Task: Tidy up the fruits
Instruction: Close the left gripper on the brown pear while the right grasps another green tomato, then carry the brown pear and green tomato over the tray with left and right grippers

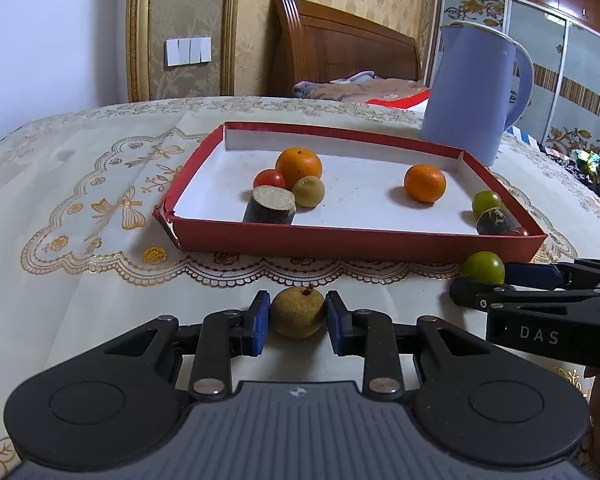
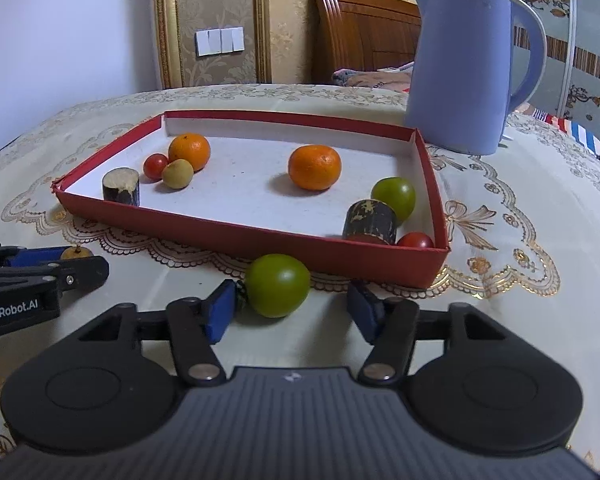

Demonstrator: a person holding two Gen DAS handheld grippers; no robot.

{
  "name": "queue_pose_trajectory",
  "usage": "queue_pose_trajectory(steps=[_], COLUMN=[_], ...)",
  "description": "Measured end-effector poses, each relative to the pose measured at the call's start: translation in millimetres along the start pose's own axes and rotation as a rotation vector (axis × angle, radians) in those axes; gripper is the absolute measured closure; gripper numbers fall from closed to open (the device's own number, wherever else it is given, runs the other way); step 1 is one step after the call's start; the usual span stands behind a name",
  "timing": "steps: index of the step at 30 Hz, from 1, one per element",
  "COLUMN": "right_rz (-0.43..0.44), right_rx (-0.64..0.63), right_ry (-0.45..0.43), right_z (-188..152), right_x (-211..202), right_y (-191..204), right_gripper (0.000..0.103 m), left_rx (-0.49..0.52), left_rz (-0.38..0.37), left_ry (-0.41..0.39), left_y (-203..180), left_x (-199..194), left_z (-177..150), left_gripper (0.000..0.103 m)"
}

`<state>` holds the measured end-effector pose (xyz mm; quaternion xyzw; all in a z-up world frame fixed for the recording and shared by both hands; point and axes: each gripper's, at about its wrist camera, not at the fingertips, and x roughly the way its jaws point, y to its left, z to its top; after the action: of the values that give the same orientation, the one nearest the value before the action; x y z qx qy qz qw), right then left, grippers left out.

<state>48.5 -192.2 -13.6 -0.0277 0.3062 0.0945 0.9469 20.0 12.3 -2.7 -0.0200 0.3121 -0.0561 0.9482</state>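
A red tray [image 1: 340, 242] [image 2: 236, 236] with a white floor holds two oranges [image 1: 299, 168] [image 1: 425, 183], red tomatoes [image 1: 269, 179] [image 2: 415, 240], a green tomato [image 2: 394, 197], a longan [image 1: 308, 191] and two dark sugarcane pieces [image 1: 269, 205] [image 2: 370, 218]. My left gripper [image 1: 298, 314] has its blue pads against both sides of a brown longan [image 1: 297, 313] on the tablecloth in front of the tray. My right gripper [image 2: 290, 306] is open around a green tomato [image 2: 278, 285], which touches only the left pad. That tomato also shows in the left wrist view [image 1: 483, 267].
A blue kettle [image 1: 470, 92] [image 2: 466, 68] stands behind the tray's right corner. The table carries an embroidered cloth [image 1: 80, 200]. A wooden bed headboard [image 1: 340, 48] and a wardrobe [image 1: 572, 80] lie beyond the table.
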Motion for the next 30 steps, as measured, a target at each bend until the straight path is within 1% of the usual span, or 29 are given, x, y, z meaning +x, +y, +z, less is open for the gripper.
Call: queue_pose_trajectory(steps=[3, 6, 15, 18, 21, 24, 26, 30], right_rz=[0.009, 0.019, 0.026, 0.027, 0.018, 0.018, 0.013, -0.003], right_rx=[-0.022, -0.031, -0.012, 0.003, -0.006, -0.002, -0.012, -0.009], right_ry=[-0.006, -0.009, -0.021, -0.053, -0.1, -0.131, -0.146, -0.147], right_z=[-0.3, -0.5, -1.4, -3.5, -3.0, 6.1, 14.7, 26.9], right_x=[-0.9, -1.3, -3.9, -13.9, -26.0, -32.3, -31.5, -21.0], right_y=[3.6, 5.1, 1.7, -2.8, -5.2, -7.6, -7.3, -7.2], right_gripper=[0.061, 0.068, 0.07, 0.07, 0.07, 0.07, 0.07, 0.07], left_rx=[0.01, 0.013, 0.009, 0.011, -0.008, -0.021, -0.022, -0.03], left_rz=[0.006, 0.008, 0.0, 0.003, -0.029, -0.043, -0.037, -0.044], left_ry=[0.0, 0.0, -0.006, -0.055, -0.109, -0.138, -0.149, -0.132], left_y=[-1.5, -2.2, -2.0, -2.2, -0.8, -1.8, -4.2, -7.7], left_x=[0.3, 0.1, -1.5, -9.5, -19.4, -23.1, -21.9, -10.3], left_z=[-0.6, -0.8, -0.4, 0.0, 3.8, 11.5, 17.6, 30.8], left_gripper=[0.074, 0.074, 0.074, 0.074, 0.074, 0.074, 0.074, 0.074])
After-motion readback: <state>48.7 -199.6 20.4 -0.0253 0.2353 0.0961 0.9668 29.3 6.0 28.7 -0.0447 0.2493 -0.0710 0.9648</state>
